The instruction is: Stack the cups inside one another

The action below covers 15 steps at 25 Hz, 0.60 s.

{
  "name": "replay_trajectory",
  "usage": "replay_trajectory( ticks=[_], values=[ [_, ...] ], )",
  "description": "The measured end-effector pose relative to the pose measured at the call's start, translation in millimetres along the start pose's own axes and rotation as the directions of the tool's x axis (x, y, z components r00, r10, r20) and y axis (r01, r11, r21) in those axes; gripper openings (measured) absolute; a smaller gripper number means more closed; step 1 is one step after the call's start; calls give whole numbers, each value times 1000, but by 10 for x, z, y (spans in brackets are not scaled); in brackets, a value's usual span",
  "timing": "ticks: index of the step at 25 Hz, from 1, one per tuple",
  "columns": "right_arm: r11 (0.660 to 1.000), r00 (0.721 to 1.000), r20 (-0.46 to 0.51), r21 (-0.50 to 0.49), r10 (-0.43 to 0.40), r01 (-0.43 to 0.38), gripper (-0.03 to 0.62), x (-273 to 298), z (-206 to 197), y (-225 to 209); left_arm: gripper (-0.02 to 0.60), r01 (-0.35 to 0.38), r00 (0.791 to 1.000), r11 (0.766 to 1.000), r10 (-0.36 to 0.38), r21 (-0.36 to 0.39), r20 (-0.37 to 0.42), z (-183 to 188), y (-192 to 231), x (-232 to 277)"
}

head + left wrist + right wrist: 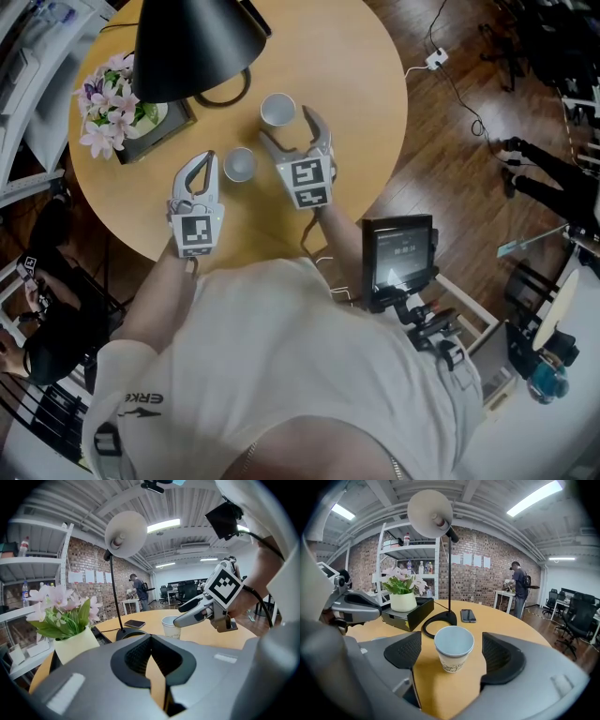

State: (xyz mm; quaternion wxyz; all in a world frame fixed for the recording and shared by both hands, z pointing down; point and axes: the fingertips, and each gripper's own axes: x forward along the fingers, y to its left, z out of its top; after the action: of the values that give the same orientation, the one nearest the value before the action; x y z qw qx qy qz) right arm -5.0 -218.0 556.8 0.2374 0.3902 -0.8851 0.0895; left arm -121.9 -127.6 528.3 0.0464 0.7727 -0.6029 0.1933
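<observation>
Right gripper (452, 662) has its jaws spread wide, and a white paper cup (453, 648) stands upright between them on the round wooden tabletop (440, 691). The cup has a gap on either side and neither pad touches it. In the head view the same gripper (289, 127) reaches in from the lower right, with this cup (277, 109) at its jaw tips. Left gripper (151, 667) has its jaws pressed together with nothing between them, and only bare tabletop shows past them. From above, the left gripper (206, 159) lies to the left of the right one, and a second paper cup (240, 164) stands upright just beside its tip, in the space between the two grippers. The two cups stand apart, not nested.

Beyond the cups, a black desk lamp (192, 42) leans its shade over the tabletop, and its ring base (439, 620) sits behind the cup at the right gripper. A phone (468, 615) lies flat next to that base. Left of the lamp, a flower pot (403, 602) with pale pink blooms stands in a black tray (405, 616).
</observation>
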Motion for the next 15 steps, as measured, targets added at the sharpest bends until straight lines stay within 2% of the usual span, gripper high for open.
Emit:
replay_trajectory(
  ticks=[2,7,12,15],
  values=[
    [1000,999,48,-1,-14,14,392,-110,137,-1,2,-3,1000,1000,3,1,16,57,2,-28],
    [998,981,185,-12,-63,66,207,-480,557,35,2,-5,997,1000,6,-8,76,254,8,-131],
    [991,961,246,-14,-126,133,42,-873,788,159,2,-13,990,1000,15,-15,139,466,-5,-364],
    [988,953,267,-6,-145,153,15,-1087,876,260,2,-17,983,1000,21,-24,185,625,3,-509]
  ],
)
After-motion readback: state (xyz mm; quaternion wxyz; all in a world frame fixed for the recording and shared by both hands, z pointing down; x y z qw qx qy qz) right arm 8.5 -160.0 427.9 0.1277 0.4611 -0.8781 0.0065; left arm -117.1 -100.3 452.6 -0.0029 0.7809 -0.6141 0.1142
